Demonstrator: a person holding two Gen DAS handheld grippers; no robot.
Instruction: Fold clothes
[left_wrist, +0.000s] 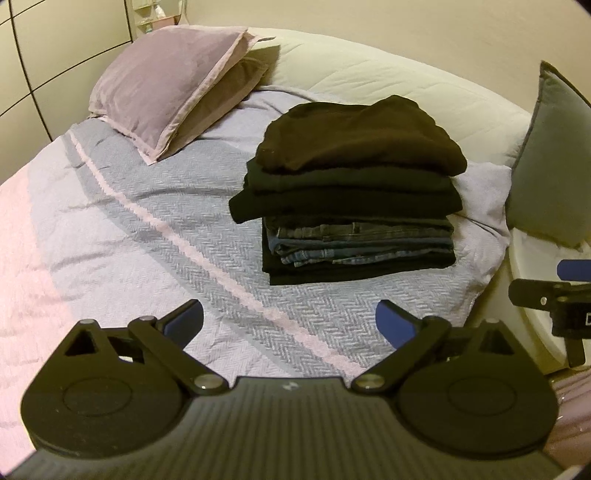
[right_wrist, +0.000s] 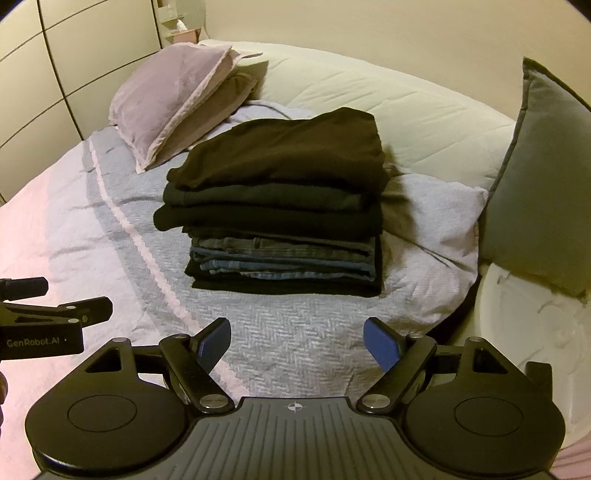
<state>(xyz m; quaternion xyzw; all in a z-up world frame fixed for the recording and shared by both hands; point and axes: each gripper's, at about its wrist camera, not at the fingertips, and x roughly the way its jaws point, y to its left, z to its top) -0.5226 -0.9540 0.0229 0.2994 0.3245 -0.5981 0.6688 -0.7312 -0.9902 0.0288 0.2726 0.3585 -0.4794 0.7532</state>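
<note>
Left gripper (left_wrist: 289, 323) and right gripper (right_wrist: 297, 341) are hovering spread wide, holding nothing, over the bedspread (left_wrist: 147, 236). Folded clothes stack (right_wrist: 280, 206) is sitting just ahead, mid-bed, near the pillow (left_wrist: 166, 85). Probably squaring up: nudge the overhanging dark layers gently, avoid toppling.

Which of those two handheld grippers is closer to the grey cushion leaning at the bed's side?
Right. The right gripper hovers open near the bed edge below the grey cushion. The left gripper, also open, is farther over, before the stack of folded dark clothes.
</note>
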